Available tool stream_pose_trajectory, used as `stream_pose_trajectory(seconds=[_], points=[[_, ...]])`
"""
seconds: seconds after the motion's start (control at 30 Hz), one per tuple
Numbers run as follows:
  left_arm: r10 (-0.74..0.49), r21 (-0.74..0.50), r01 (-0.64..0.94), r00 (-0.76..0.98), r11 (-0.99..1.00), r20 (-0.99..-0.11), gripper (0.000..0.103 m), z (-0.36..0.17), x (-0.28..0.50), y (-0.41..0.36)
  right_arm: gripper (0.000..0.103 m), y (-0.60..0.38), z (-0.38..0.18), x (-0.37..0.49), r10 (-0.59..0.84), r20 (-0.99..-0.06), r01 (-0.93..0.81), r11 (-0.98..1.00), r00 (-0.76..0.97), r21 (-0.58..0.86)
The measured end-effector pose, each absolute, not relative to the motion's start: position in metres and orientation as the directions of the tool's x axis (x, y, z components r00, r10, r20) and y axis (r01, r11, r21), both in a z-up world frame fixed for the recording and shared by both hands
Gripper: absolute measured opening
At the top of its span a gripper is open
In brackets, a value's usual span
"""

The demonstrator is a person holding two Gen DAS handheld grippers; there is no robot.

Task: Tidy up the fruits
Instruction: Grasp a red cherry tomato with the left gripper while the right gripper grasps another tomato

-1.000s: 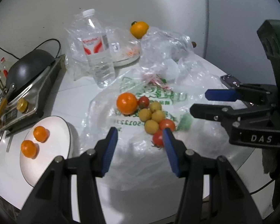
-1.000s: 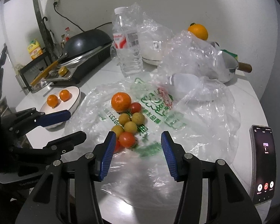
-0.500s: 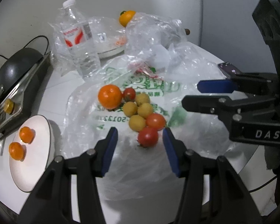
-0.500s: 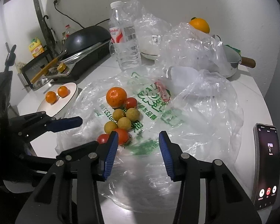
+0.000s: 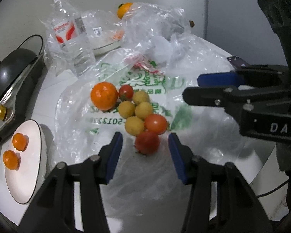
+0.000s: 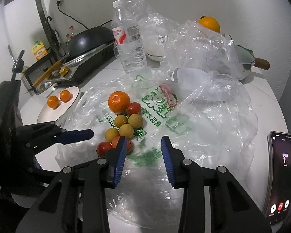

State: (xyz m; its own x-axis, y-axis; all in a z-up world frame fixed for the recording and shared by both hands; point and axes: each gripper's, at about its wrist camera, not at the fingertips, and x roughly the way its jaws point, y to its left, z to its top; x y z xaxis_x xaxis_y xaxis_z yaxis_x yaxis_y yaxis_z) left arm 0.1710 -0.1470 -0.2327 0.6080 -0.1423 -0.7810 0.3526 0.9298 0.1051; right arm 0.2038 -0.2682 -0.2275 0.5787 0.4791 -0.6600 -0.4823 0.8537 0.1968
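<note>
Your right wrist view alone takes in the phone [image 6: 279, 176] lying lit at the table's [image 6: 261, 89] edge, off to the right of the right tool [image 6: 142, 140], and the pot [image 6: 244, 64] with its wooden handle far beyond it. Your left wrist view alone shows the nearest cherry tomato [image 5: 147, 142] clear and whole, sitting just ahead of the left tool [image 5: 145, 138], between its blue pads but touching neither; that tool stands apart. The right tool's jaws have just been closing and still show a gap, with only the printed plastic bag [image 6: 161, 120] seen between them. Its left pad hides part of a second tomato [image 6: 120, 142]. Beyond lie four yellow longans [image 5: 137, 109] and a mandarin [image 5: 104, 96]. Off to the left tool's left, a white plate [image 5: 27, 165] holds two small oranges [image 5: 19, 141].
</note>
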Motion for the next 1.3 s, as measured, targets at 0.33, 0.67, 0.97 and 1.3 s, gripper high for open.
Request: stream_pose_trajectory(seconds=[0.33,0.67,0.97,1.3], points=[[-0.154,0.094,0.375,0.579,0.922,-0.800,0.033,-0.240,0.177,-0.149,0.038,-0.266,-0.229,0.207,0.480,-0.662,-0.485,0.852,0.576,0.196],[-0.176,0.102,0.411,0.585,0.906,-0.792,0.029,-0.234,0.175,-0.150,0.038,-0.260,-0.227,0.210,0.469,-0.669,-0.485,0.856,0.577,0.181],[-0.186,0.101,0.405,0.609,0.909,-0.771,0.029,-0.219,0.167,-0.138,0.038,-0.249,-0.227,0.211,0.468,-0.678,-0.493,0.852,0.568,0.175],[-0.189,0.100,0.381,0.648,0.919,-0.738,0.029,-0.203,0.161,-0.124,0.038,-0.234,-0.229,0.208,0.474,-0.692,-0.515,0.840,0.545,0.170]])
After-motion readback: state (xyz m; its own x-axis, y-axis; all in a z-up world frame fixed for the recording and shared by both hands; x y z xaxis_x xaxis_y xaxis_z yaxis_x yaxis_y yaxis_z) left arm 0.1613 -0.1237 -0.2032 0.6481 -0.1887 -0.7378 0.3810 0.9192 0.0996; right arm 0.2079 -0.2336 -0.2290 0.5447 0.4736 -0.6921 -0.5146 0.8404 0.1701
